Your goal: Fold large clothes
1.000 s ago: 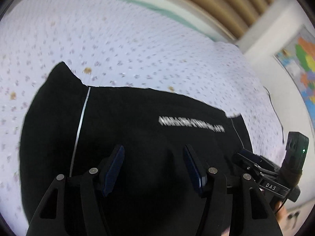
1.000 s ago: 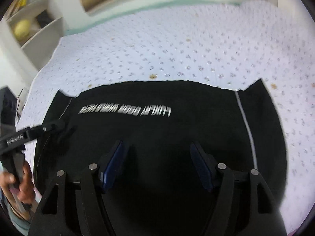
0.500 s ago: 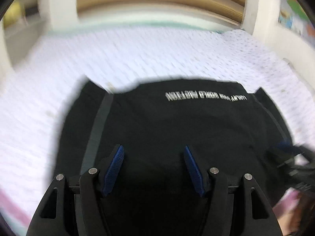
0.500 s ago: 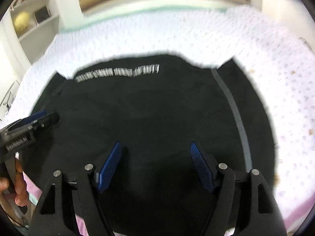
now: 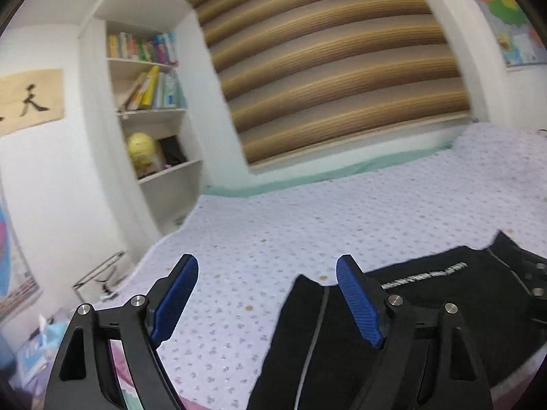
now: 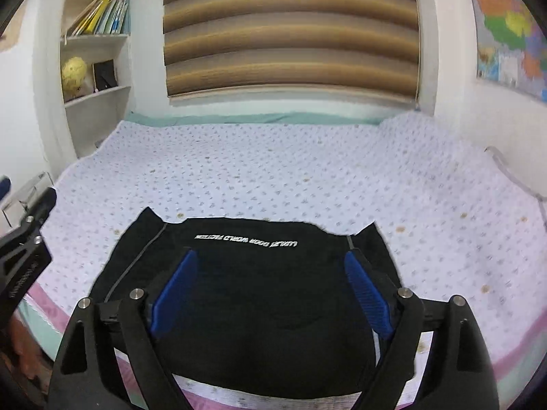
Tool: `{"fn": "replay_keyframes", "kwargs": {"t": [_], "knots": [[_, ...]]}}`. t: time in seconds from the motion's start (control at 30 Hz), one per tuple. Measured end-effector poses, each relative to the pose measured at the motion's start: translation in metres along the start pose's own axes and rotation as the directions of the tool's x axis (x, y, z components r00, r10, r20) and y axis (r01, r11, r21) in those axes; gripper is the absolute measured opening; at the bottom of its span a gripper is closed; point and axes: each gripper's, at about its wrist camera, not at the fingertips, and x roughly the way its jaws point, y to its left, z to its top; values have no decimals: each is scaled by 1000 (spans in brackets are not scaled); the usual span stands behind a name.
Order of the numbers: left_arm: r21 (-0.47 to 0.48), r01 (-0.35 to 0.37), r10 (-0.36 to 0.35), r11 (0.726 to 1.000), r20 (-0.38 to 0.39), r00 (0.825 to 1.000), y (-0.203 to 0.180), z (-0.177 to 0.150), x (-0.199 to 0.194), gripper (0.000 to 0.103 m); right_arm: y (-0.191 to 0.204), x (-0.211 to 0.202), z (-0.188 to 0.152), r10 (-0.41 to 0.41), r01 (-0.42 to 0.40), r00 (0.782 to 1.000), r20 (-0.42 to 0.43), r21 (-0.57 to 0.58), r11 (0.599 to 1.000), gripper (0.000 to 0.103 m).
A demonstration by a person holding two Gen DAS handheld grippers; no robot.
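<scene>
So the black garment (image 6: pixel 259 294) is lying folded flat near the front edge of the bed (image 6: pixel 307 177), on top of the dotted lilac bedspread. White lettering is running across its far part, and a thin pale stripe is showing down each side panel.

Right tongs (image 6: pixel 270 290) are hanging above the garment with the jaws spread wide. They've just been opening up, and nothing is sitting between the blue pads (image 6: pixel 174 294), which aren't touching the fabric.

Left tongs (image 5: pixel 266 297) are spread wide too, having just been opening as well, with nothing between them. In the left wrist view they're pointing more toward the bare bedspread, with the garment (image 5: pixel 427 324) lying off to the right under the right-hand finger.

In the background, a white bookshelf (image 6: pixel 95 78) is holding books and a yellow globe (image 6: pixel 73 71), brown striped blinds (image 6: pixel 290 30) are covering the window, and a colourful map (image 6: pixel 509 34) is hanging on the right wall.
</scene>
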Motion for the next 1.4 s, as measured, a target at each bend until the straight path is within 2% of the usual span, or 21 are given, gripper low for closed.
{"fn": "replay_keyframes", "kwargs": {"t": [0.3,0.73,1.03,1.4], "knots": [[-20,36,-37,999,-64,997,-3,-3,10,84,4,23,-8,35,-33,996,-77,32,999,90],[-48,55,-61,997,-130,990,-5,-22,29,84,12,45,-21,21,-17,989,-148,26,1000,90],[-30,57,-61,998,-143,988,-12,-26,31,84,10,48,-26,9,-7,984,-175,11,1000,90],[-2,68,-68,998,-148,987,-27,-26,27,84,-9,34,-25,-40,46,987,-158,30,998,90]]}}
